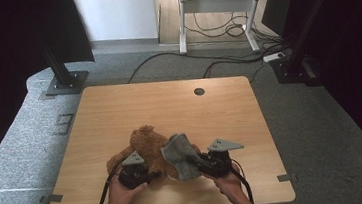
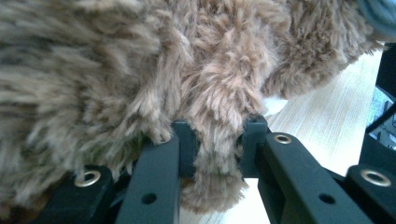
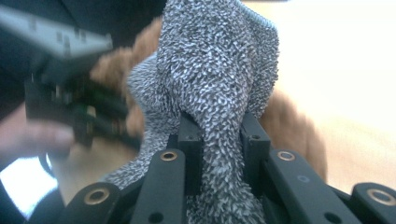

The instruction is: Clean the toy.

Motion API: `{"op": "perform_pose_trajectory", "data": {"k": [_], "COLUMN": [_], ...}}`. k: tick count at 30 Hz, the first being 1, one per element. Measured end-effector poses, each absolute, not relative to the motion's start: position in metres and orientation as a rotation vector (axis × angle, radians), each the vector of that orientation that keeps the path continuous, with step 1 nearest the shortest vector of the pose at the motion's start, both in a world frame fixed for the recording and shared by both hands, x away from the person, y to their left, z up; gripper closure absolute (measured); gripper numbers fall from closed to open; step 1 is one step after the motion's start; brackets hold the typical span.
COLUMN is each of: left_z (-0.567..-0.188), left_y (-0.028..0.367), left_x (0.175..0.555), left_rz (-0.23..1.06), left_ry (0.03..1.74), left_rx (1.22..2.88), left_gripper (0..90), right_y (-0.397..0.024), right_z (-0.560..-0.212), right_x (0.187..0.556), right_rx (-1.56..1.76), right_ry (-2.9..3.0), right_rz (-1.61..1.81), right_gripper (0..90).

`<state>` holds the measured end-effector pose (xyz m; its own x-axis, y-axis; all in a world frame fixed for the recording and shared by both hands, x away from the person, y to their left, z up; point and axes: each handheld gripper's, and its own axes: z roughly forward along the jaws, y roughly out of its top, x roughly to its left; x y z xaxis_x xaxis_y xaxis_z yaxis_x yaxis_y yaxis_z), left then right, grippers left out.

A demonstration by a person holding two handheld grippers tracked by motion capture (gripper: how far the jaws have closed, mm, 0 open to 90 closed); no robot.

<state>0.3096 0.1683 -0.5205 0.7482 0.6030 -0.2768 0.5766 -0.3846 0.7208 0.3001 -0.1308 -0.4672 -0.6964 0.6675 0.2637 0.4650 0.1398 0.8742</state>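
Observation:
A brown furry plush toy [image 1: 140,141] lies on the wooden table [image 1: 169,108], near its front edge. My left gripper [image 1: 152,175] is shut on a tuft of the brown plush toy [image 2: 219,140], pinched between its black jaws. A grey knitted garment [image 1: 180,155] is draped over the toy's right side. My right gripper [image 1: 198,160] is shut on a fold of the grey garment [image 3: 219,93], which rises between its jaws. In the right gripper view the left gripper [image 3: 60,98] shows blurred at the left.
A round cable hole [image 1: 199,91] sits in the table's far side. Black stand bases [image 1: 65,83] flank the table's far corners, and cables [image 1: 225,60] run across the grey floor toward a white desk frame [image 1: 220,8].

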Motion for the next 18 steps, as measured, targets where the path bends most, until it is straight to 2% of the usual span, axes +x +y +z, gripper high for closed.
{"op": "perform_pose_trajectory", "data": {"k": [6, 11, 14, 18], "left_z": [-0.520, -0.521, -0.522, -0.521], "left_y": [0.170, 0.174, 0.178, 0.175], "left_x": [0.308, 0.305, 0.303, 0.299], "left_rz": [0.038, 0.049, 0.049, 0.064], "left_ry": [0.888, 0.897, 0.902, 0.894], "left_rx": [2.075, 2.076, 2.070, 2.077], "left_gripper": [73.6, 73.6, 73.5, 73.6], "right_y": [-0.083, -0.040, -0.036, -0.054], "right_z": [-0.444, -0.451, -0.458, -0.459], "right_x": [0.336, 0.351, 0.347, 0.339], "right_rx": [1.075, 1.026, 0.998, 1.027], "right_ry": [2.272, 2.349, 2.339, 2.307], "right_rz": [1.565, 1.439, 1.372, 1.360], "right_gripper": [74.5, 74.2, 74.4, 74.4]}}
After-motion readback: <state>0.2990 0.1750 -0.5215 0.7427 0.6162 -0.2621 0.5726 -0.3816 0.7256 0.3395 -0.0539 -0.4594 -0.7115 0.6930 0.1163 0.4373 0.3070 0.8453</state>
